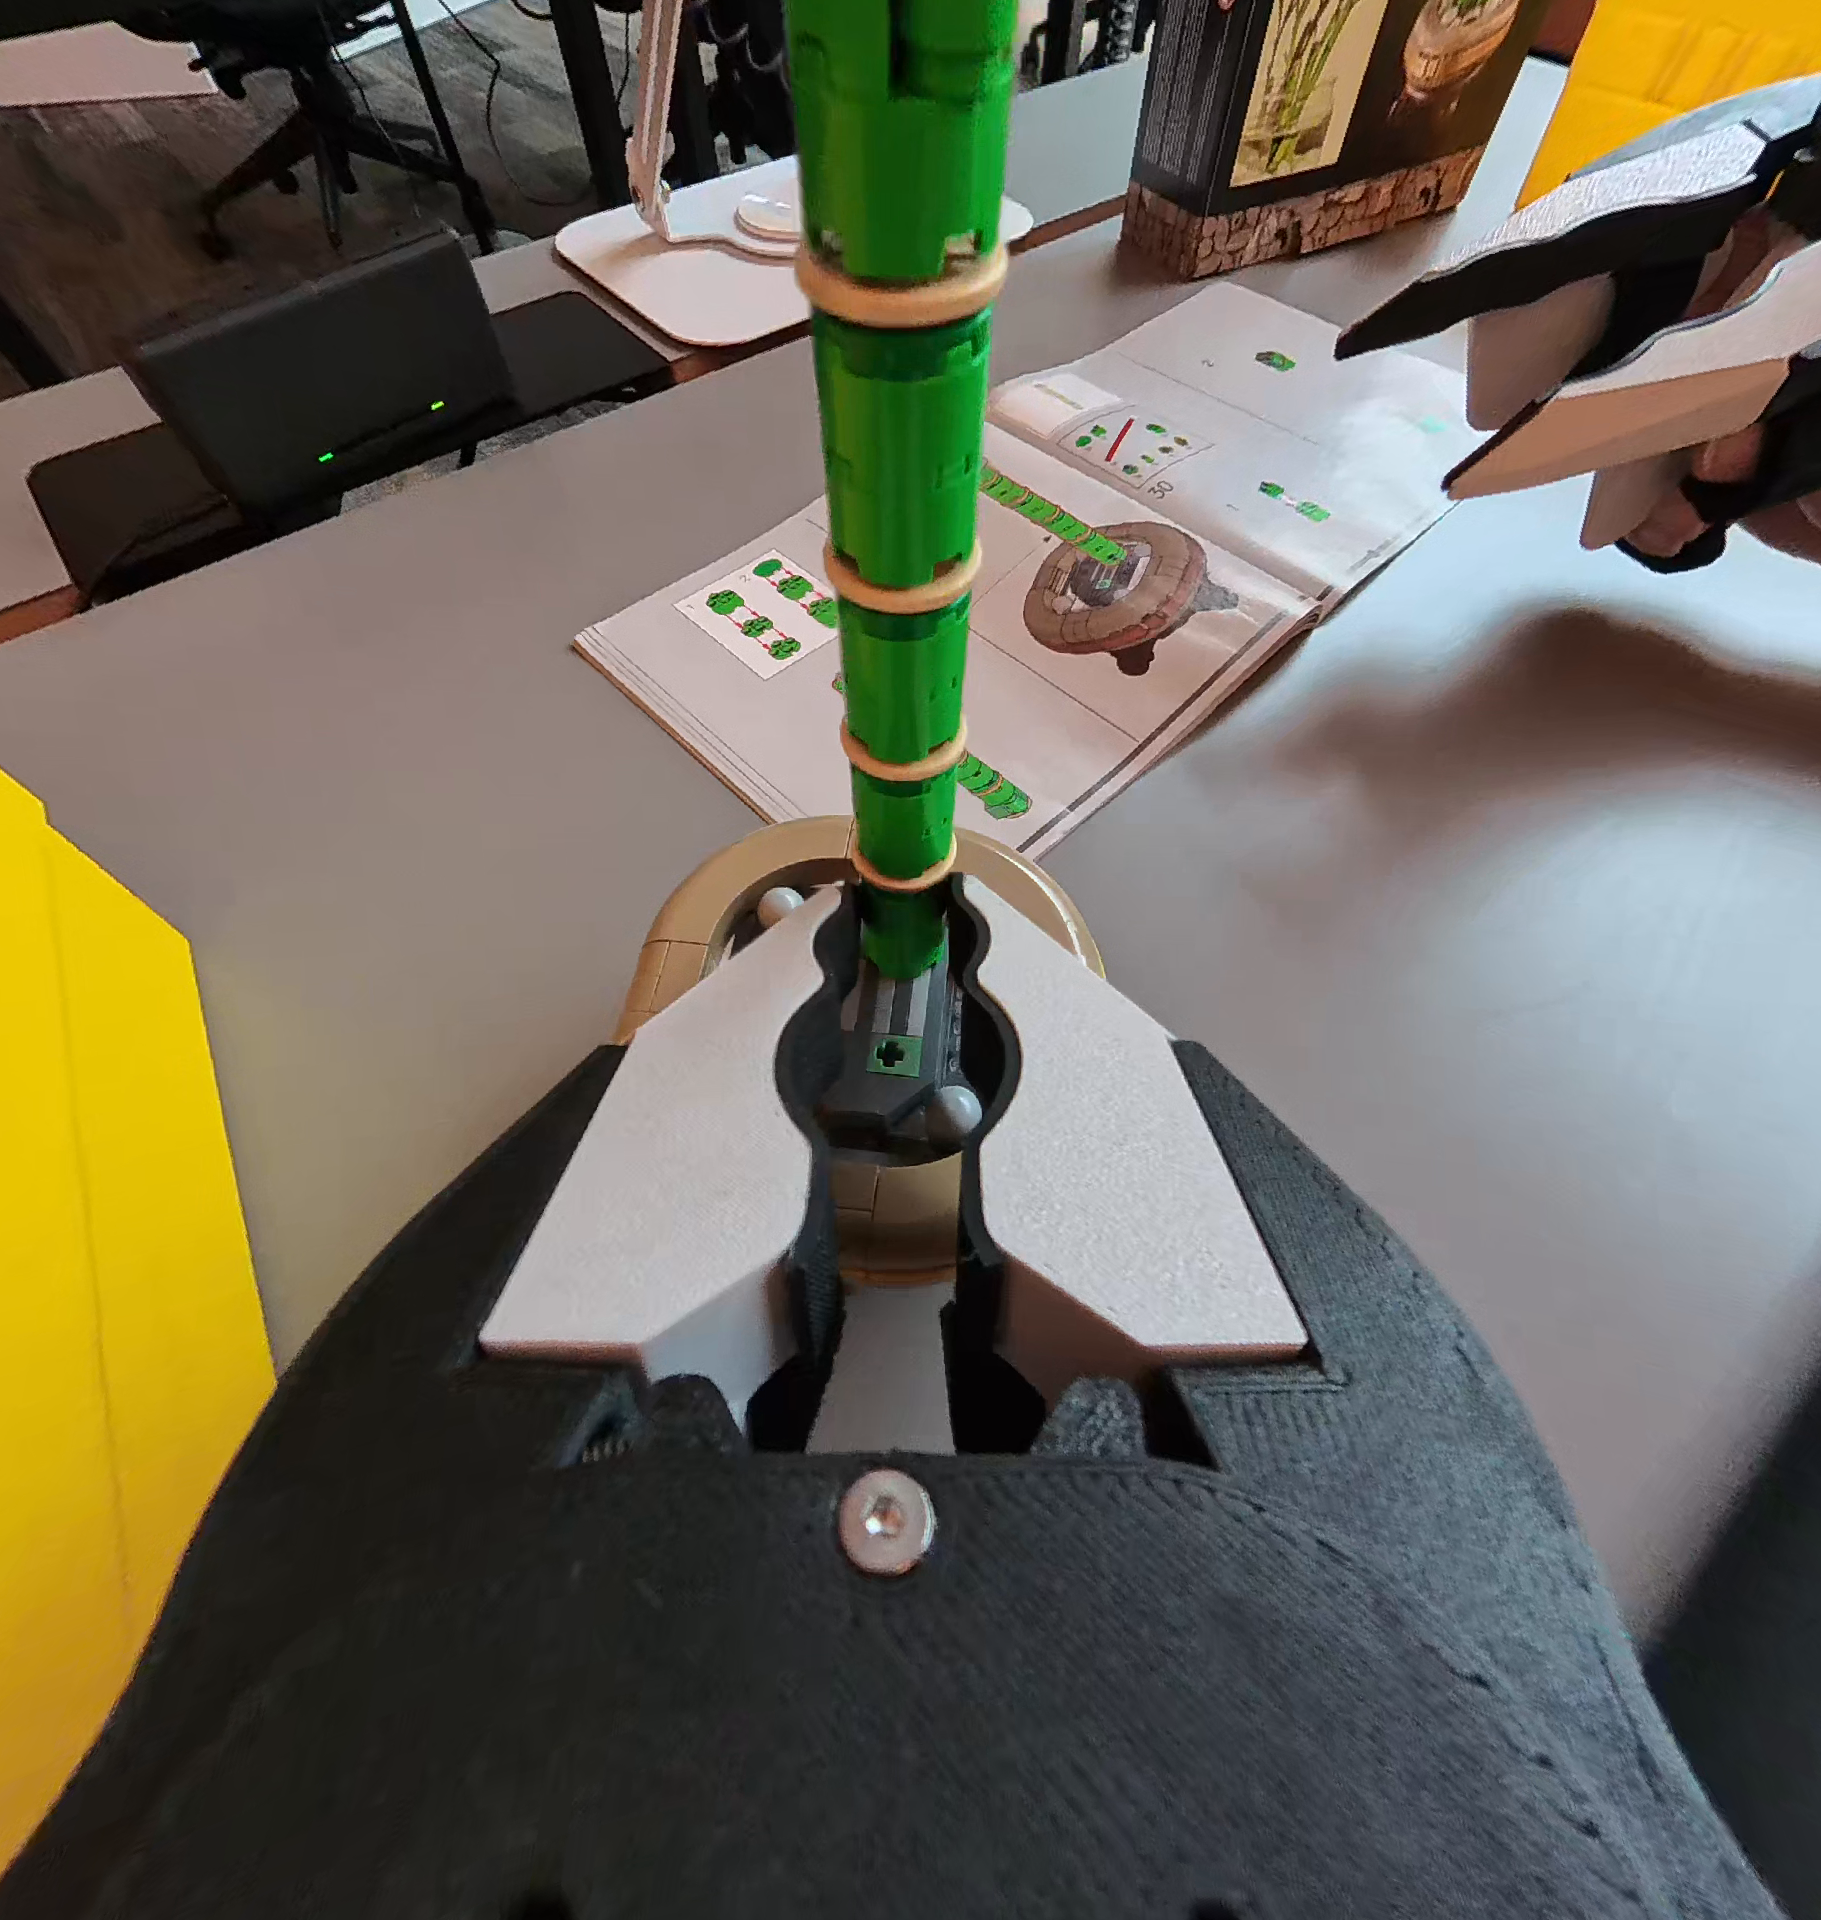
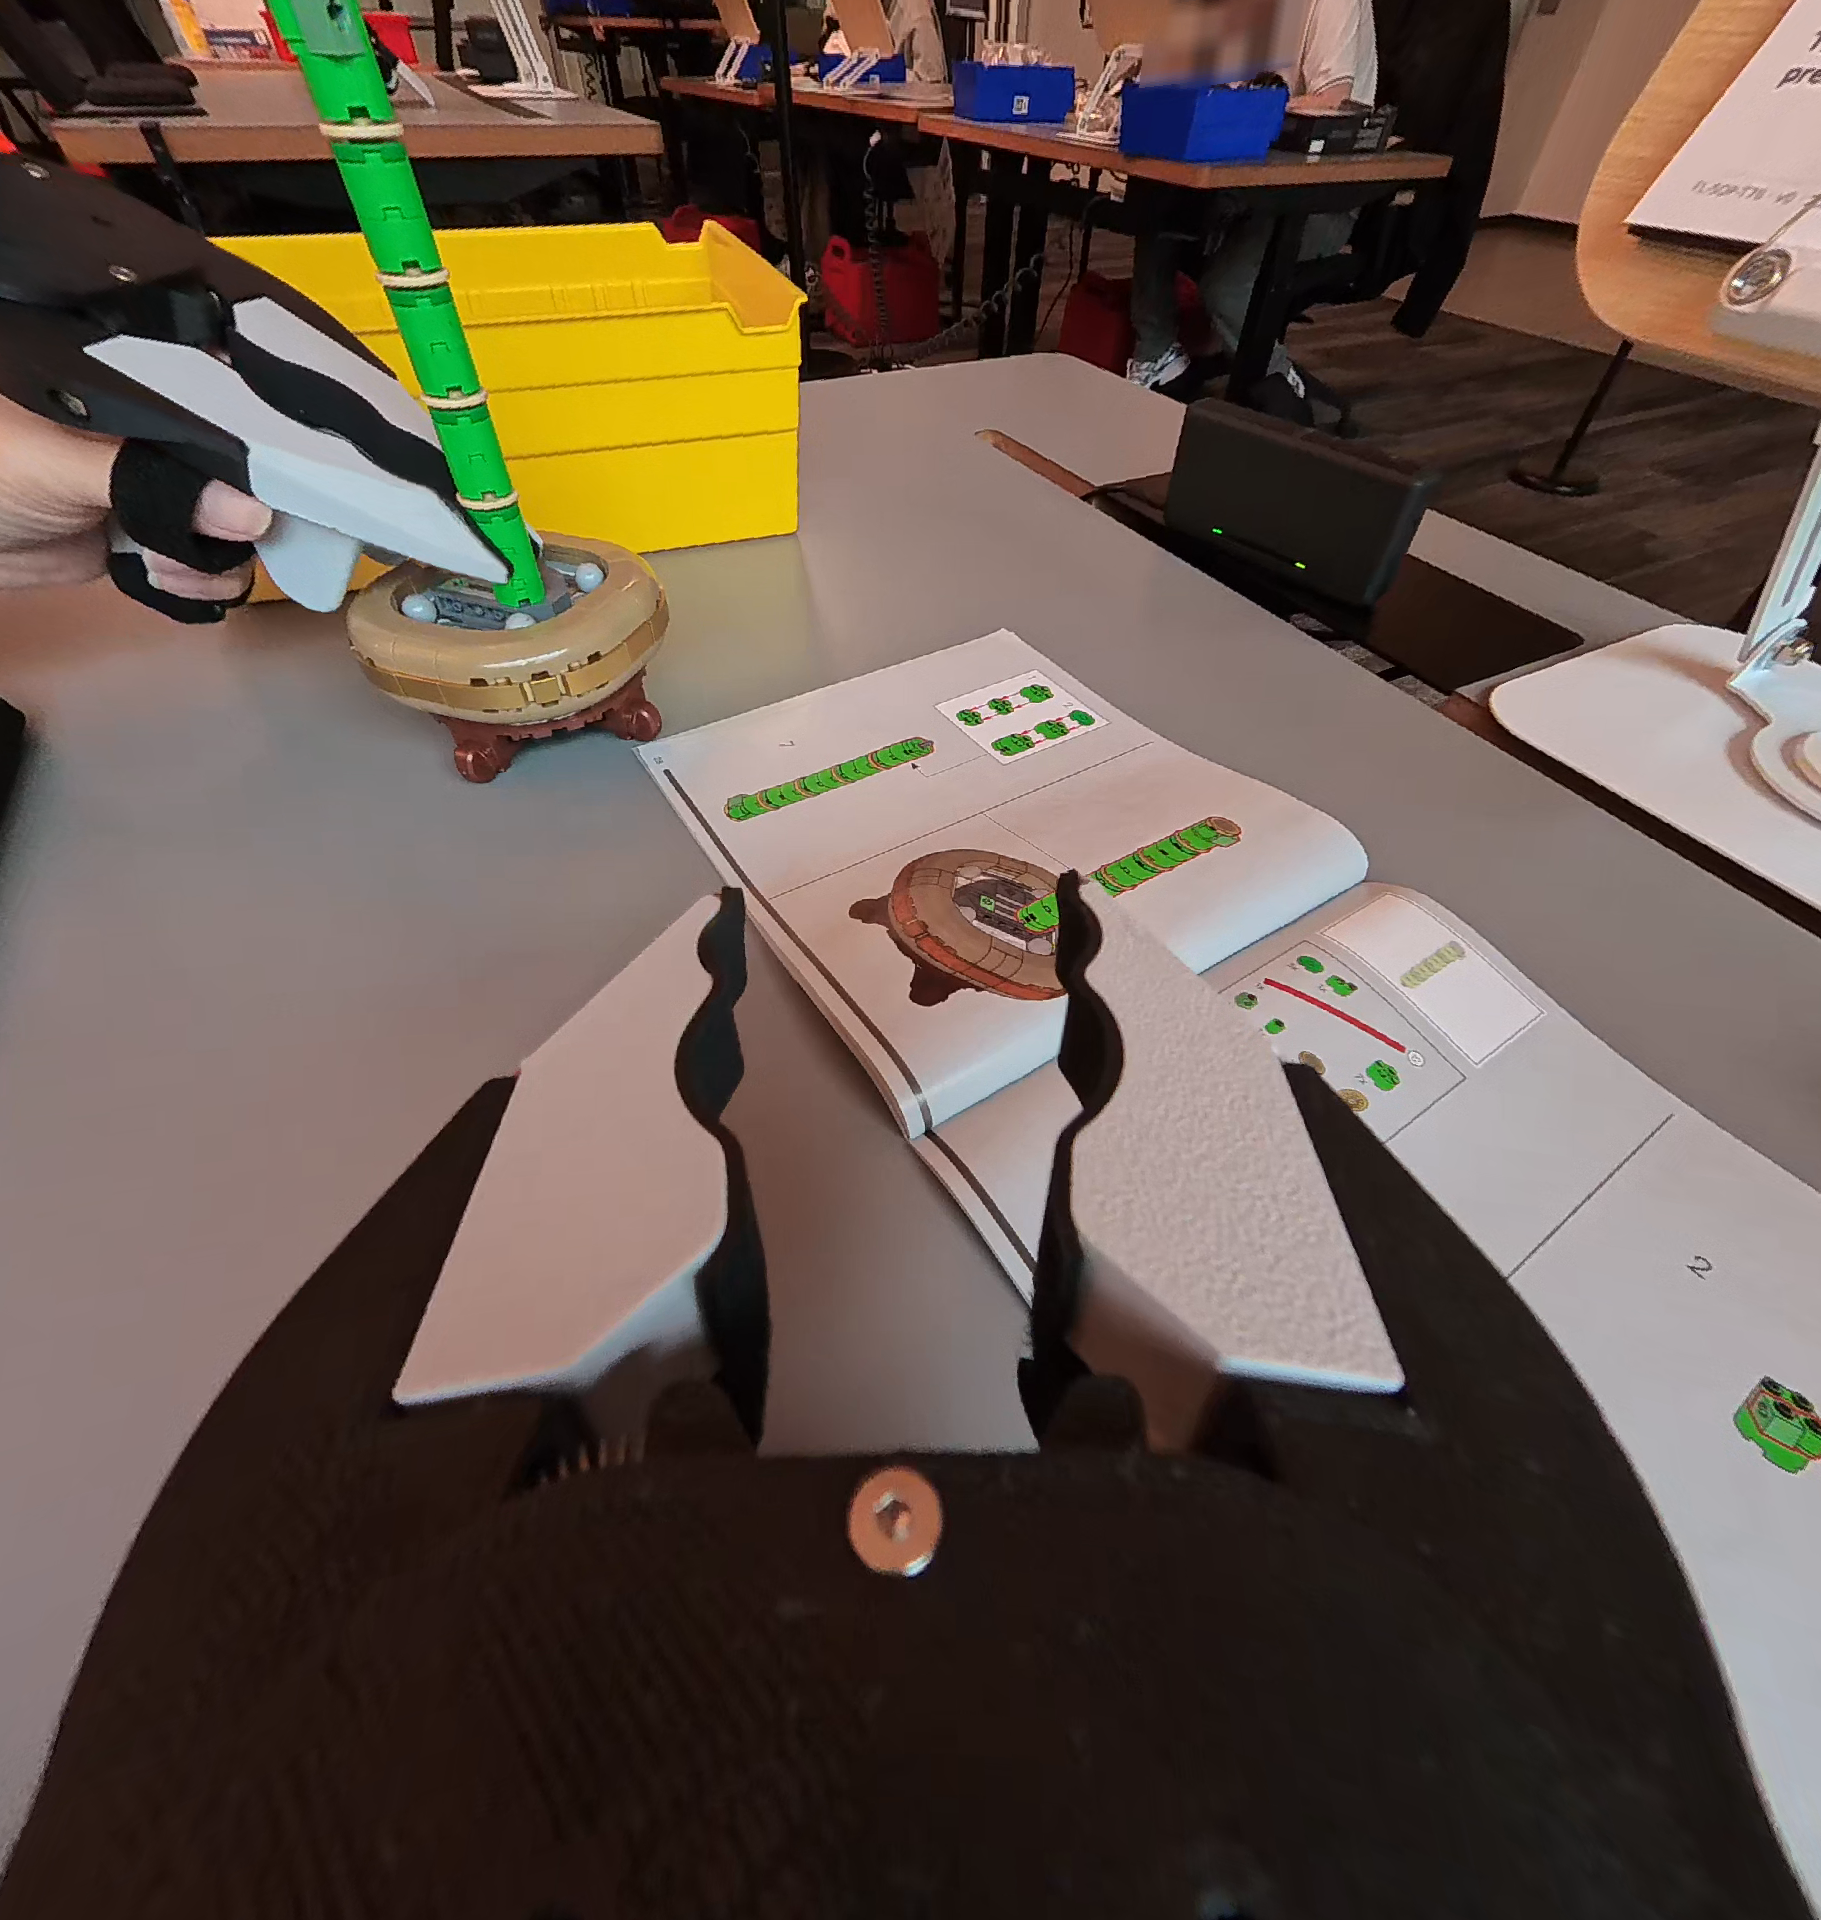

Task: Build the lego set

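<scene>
A tall green bamboo stalk (image 1: 901,468) with tan rings stands upright in a round tan pot (image 1: 690,914) on the grey table. My left gripper (image 1: 901,914) is shut on the stalk's lowest segment, just above the pot's dark grey centre. In the right wrist view the stalk (image 2: 418,312), the pot (image 2: 511,665) on its brown feet and the left gripper (image 2: 506,566) show at the far left. My right gripper (image 2: 898,899) is open and empty, held above the open instruction booklet (image 2: 1093,810). It also shows at the upper right of the left wrist view (image 1: 1396,416).
The booklet (image 1: 1238,665) lies open beyond the pot. A yellow bin (image 2: 625,364) stands behind the pot. The set's box (image 1: 1301,125), a white stand base (image 1: 698,270) and a black device (image 2: 1290,499) line the table's far edge. The grippers' ends are close to 20 cm from one another.
</scene>
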`<control>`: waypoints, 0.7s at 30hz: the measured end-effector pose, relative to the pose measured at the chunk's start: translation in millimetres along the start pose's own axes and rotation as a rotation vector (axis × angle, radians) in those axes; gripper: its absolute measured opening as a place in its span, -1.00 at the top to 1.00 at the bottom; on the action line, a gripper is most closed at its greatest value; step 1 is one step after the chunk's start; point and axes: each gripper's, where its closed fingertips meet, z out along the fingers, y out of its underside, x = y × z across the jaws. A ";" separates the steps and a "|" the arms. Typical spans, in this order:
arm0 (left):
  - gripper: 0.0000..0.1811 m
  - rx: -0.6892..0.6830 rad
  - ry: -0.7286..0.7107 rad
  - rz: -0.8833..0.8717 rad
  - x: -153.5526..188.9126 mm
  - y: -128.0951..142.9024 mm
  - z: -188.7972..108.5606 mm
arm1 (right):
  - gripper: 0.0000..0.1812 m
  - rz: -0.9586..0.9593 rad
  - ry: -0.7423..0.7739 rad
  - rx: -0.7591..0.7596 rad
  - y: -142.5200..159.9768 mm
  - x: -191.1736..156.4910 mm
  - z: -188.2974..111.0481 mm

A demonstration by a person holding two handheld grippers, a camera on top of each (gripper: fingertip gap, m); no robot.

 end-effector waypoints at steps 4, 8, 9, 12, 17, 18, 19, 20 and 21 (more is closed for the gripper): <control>0.84 -0.005 0.001 0.009 -0.4 -0.1 0.9 | 0.34 -0.001 -0.001 0.001 -0.3 0.1 -0.3; 0.84 -0.015 -0.002 0.020 -0.4 0.8 1.1 | 0.34 0.001 -0.002 -0.002 0.4 0.1 -0.2; 0.84 -0.016 0.004 0.011 -0.3 1.0 1.0 | 0.34 0.000 -0.002 -0.004 0.9 -0.2 0.1; 0.84 -0.023 0.018 0.003 -0.2 1.4 1.0 | 0.34 -0.009 -0.004 -0.012 2.0 -1.2 0.7; 0.83 -0.029 0.026 -0.002 -0.1 1.6 1.2 | 0.35 -0.022 -0.004 -0.020 2.4 -2.7 0.6; 0.84 -0.027 0.025 0.000 0.0 1.5 1.2 | 0.35 -0.024 -0.005 -0.021 2.4 -2.9 0.6; 0.84 -0.024 0.024 0.001 0.1 1.1 1.2 | 0.35 -0.025 -0.005 -0.022 2.3 -2.8 0.6; 0.84 -0.017 0.023 0.004 0.4 0.6 1.1 | 0.35 -0.026 -0.005 -0.022 2.0 -2.8 0.5; 0.84 -0.008 0.024 0.012 1.4 0.2 0.8 | 0.35 -0.027 -0.005 -0.021 1.8 -2.6 0.5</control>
